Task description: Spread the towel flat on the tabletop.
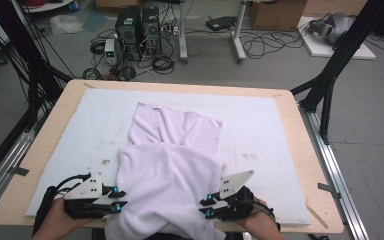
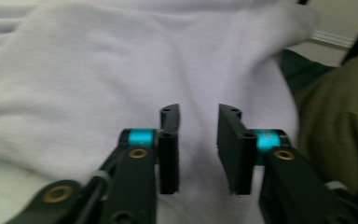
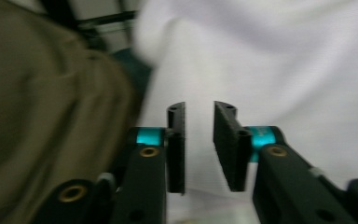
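A pale lilac towel [image 1: 167, 170] lies partly folded on a white mat [image 1: 260, 130], its near end hanging over the table's front edge. My left gripper [image 1: 121, 199] sits at the towel's near left edge, pointing right. Seen from the left gripper view, that gripper [image 2: 198, 140] stands open, with towel [image 2: 121, 79] behind the gap and nothing between the jaws. My right gripper [image 1: 204, 206] sits at the towel's near right edge, pointing left. The right gripper view has its gripper [image 3: 199, 140] open too, over the towel [image 3: 279, 65].
The wooden table [image 1: 307, 165] carries the mat. Black frame posts [image 1: 330, 70] stand at the right and left. Computers [image 1: 137, 30] and cables lie on the floor beyond. The person's olive trousers [image 2: 340, 121] sit just below the towel's hanging end.
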{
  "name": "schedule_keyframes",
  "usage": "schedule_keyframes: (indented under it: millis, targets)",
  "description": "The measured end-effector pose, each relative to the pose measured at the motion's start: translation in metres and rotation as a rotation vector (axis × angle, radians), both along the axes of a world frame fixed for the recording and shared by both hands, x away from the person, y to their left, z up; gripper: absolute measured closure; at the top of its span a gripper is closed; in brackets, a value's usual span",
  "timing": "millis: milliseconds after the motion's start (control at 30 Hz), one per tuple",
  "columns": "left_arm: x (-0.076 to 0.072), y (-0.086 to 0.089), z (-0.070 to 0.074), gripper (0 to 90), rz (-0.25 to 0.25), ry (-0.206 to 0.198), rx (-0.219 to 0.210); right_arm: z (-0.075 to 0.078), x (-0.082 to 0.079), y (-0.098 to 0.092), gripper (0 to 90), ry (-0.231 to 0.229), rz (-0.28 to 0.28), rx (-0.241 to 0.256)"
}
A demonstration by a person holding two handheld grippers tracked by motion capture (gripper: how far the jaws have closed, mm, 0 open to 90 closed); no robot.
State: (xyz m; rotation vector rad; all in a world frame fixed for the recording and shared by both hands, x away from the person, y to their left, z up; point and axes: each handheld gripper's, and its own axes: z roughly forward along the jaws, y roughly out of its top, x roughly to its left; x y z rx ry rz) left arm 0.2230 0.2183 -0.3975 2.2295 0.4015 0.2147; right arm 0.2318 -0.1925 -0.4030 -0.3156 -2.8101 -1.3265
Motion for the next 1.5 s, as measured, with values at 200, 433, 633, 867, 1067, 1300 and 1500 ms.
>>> schedule_keyframes:
  millis: [200, 433, 633, 867, 1067, 1300, 1500]
  targets:
    - [0.036, -0.011, -0.029, 57.0, 0.081, 0.038, 0.053, -0.015, 0.032, -0.003, 59.7, -0.017, -0.155, -0.064]
    - [0.047, -0.015, -0.041, 83.6, 0.062, 0.067, 0.063, -0.037, 0.043, 0.007, 78.0, -0.017, -0.145, -0.112]
    - [0.035, -0.007, -0.036, 88.1, 0.035, 0.085, 0.048, -0.038, 0.040, 0.004, 88.2, 0.038, -0.091, -0.089]
    - [0.008, 0.002, -0.013, 71.4, 0.016, 0.013, 0.013, -0.009, 0.010, -0.011, 76.2, -0.004, -0.046, 0.039]
    - [0.036, -0.012, -0.026, 59.6, 0.050, 0.049, 0.047, -0.024, 0.029, -0.007, 63.0, 0.009, -0.119, -0.032]
    - [0.034, -0.019, -0.036, 88.1, -0.027, 0.069, 0.107, -0.038, 0.033, 0.004, 86.8, 0.017, -0.088, -0.099]
    - [-0.001, 0.002, -0.016, 87.7, -0.073, 0.046, 0.012, -0.017, 0.004, -0.006, 85.3, 0.068, 0.080, 0.090]
